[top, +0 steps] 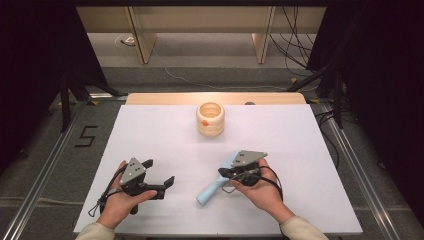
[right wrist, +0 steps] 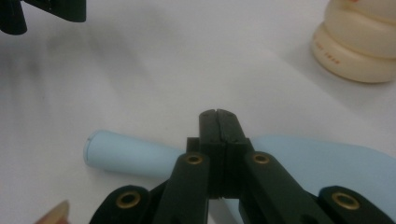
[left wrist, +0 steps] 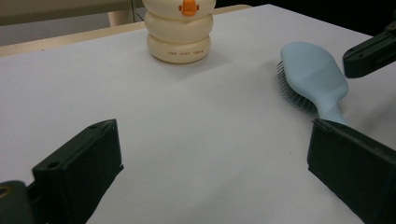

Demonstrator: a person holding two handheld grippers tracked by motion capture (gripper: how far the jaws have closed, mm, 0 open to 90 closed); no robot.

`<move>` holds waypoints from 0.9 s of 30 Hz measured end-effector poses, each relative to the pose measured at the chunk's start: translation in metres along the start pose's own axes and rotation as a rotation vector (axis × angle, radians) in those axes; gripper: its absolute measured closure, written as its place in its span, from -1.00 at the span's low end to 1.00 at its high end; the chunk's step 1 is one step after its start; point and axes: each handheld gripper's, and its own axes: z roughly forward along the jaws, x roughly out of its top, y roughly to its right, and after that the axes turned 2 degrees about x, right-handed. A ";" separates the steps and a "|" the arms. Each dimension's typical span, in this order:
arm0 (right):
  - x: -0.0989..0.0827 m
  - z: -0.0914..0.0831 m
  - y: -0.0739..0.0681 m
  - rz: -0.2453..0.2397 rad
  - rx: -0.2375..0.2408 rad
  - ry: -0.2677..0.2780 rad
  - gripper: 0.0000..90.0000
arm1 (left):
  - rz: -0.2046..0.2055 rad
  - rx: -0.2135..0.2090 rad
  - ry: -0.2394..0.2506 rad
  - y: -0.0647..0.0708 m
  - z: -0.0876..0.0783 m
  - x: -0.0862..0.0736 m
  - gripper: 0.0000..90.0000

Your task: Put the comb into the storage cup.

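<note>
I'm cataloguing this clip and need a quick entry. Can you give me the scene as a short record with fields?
surface: white table sheet
brush: light blue plastic hairbrush, lying bristles down, handle toward the person
container: cream ribbed duck-faced pot, upright at the far middle
left gripper: jaws wide open, nothing between them
right gripper: jaws shut together, above the hairbrush where handle meets head; contact with it unclear
</note>
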 end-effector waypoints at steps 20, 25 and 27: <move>0.013 0.053 -0.008 0.034 0.080 -0.245 1.00 | -0.007 0.026 -0.008 -0.002 -0.007 -0.003 -0.94; 0.013 0.049 -0.003 0.067 0.108 -0.281 1.00 | -0.009 0.024 -0.009 -0.002 -0.007 -0.003 -0.94; 0.014 0.047 -0.002 0.075 0.114 -0.304 1.00 | -0.010 0.024 -0.009 -0.002 -0.007 -0.004 -0.94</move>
